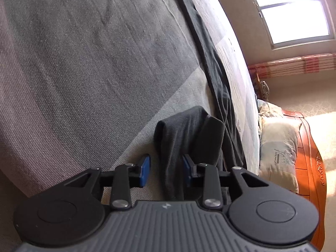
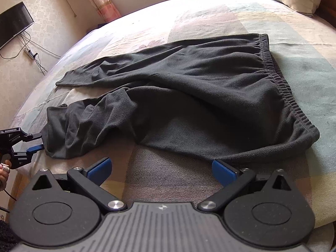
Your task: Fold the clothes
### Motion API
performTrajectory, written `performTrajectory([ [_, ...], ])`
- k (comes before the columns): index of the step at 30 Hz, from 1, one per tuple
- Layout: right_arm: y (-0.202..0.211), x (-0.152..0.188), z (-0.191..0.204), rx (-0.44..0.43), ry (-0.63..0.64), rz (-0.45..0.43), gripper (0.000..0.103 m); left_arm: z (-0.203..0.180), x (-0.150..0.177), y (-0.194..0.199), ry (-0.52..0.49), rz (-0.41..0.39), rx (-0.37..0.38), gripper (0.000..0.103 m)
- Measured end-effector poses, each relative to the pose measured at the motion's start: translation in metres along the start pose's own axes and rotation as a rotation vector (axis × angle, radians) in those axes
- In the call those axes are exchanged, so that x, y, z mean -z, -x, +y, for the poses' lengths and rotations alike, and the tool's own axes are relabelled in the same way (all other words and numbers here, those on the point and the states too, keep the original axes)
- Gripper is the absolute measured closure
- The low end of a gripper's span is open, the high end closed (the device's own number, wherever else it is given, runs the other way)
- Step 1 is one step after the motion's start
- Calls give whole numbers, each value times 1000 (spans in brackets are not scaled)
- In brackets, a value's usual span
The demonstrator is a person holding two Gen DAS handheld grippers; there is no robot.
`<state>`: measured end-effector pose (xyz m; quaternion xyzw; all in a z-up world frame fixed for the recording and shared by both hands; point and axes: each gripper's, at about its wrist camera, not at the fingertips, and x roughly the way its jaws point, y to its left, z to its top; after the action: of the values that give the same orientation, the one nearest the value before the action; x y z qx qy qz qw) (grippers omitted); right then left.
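Looking along the left gripper first: its blue-padded jaws stand a little apart with a dark cuff of the trousers lying between them. The right pad sits against the cloth, the left pad shows a gap, so nothing is pinched yet. The rest of that leg runs away along the bed as a thin dark strip. A pillow and a wooden headboard show at the far right.

Right wrist view: right gripper hovers low at the near edge of the bed, jaws spread wide, holding nothing. The right pad lies just beside the near corner of the elastic waistband. The trousers lie spread on the bed, waistband to the right, both legs to the left, the near leg rumpled and bunched at its cuff. The left gripper shows at the far left, at that cuff.

Judgement: the trousers lie open, not folded. For a clean fold, close the left jaws fully on both layers of the cuff, take the waistband corner deep in the right jaws, then tension the cloth evenly so the rumples pull flat before carrying leg over leg.
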<state>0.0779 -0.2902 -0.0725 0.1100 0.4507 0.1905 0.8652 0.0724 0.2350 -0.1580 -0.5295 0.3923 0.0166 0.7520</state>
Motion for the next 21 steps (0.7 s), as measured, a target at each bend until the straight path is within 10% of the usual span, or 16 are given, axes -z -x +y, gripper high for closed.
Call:
performTrajectory([
  [11,-21,-4,18,13,33,45,0,-3,-19,-46,48,10,112,63],
  [16,-23,-3,16,20,16,52,0,-9,-20,-52,26,6,83,91],
  [21,-23,-4,15,28,6,47,0,-14,-20,-59,3,2,55,93],
])
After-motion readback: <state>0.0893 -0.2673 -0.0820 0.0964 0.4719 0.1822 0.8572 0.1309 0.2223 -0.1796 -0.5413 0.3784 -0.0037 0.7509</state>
